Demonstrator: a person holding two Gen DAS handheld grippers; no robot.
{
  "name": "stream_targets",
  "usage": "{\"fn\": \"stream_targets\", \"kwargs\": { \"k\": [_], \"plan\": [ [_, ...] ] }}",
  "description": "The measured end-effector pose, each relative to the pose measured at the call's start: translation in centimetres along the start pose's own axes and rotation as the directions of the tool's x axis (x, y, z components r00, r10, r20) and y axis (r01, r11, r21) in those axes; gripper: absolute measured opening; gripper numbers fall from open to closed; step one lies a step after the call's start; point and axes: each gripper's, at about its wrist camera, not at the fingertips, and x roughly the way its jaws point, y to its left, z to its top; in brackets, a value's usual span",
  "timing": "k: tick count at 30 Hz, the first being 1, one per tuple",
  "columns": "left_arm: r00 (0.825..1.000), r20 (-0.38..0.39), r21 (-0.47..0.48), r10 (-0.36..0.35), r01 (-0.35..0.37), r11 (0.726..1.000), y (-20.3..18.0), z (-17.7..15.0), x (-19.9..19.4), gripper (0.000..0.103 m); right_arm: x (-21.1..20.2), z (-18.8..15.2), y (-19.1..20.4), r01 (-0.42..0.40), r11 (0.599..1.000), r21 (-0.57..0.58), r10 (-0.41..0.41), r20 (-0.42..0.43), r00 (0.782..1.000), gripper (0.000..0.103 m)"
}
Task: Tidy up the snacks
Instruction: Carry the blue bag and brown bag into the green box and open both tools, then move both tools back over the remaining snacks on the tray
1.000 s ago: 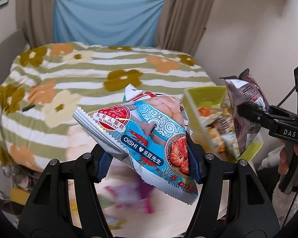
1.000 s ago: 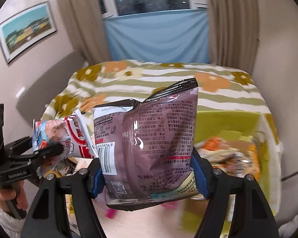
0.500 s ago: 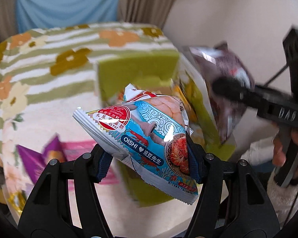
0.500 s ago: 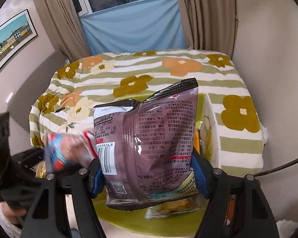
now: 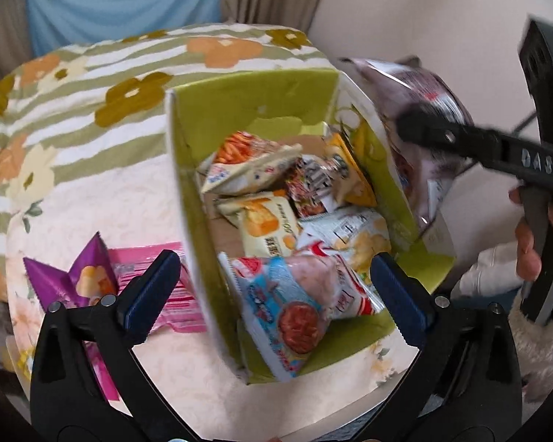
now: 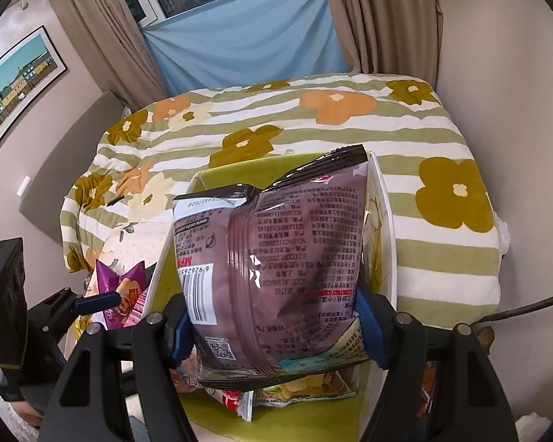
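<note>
The right tongs (image 6: 276,326), tilted steeply down, clamp the mauve snack bag (image 6: 276,258) upright directly above the green box (image 5: 254,103) on the bed, while the left tongs (image 5: 272,291) are opening over its near end, the blue shrimp-snack packet (image 5: 295,305) loose between them inside the box.
</note>
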Motion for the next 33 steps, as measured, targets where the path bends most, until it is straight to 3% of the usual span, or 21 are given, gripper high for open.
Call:
{"fn": "stream_targets", "kwargs": {
  "k": [6,18,22,26,30,33],
  "plan": [
    [1.000,0.021,-0.027,0.016,-0.015,1.000,1.7,0.7,-0.7,0.102,0.6,0.9,-0.4,0.010,1.000,0.026,-0.010,-0.003,1.000,0.068],
    [1.000,0.012,-0.057,0.022,-0.021,0.998,4.3,1.5,-0.2,0.102,5.7,3.0,-1.0,0.011,0.996,0.089,-0.006,-0.056,0.998,0.070],
    [1.000,0.015,-0.073,0.022,-0.021,0.997,5.1,1.7,-0.1,0.102,6.1,3.3,-0.7,0.043,0.995,0.088,-0.041,-0.029,0.999,0.090],
    [1.000,0.010,-0.093,0.024,-0.023,0.995,5.6,1.5,0.1,0.102,5.5,2.8,-0.2,0.068,0.996,0.052,-0.068,-0.006,0.998,0.090],
    [1.000,0.007,-0.112,0.026,-0.025,0.993,5.8,1.0,0.1,0.102,4.7,1.9,0.4,0.089,0.996,-0.001,-0.089,0.013,0.996,0.102],
    [0.999,0.017,-0.115,0.028,-0.026,0.993,5.6,0.8,-0.3,0.102,4.2,1.4,0.6,0.097,0.995,-0.026,-0.097,0.019,0.995,0.102]
  ]
}}
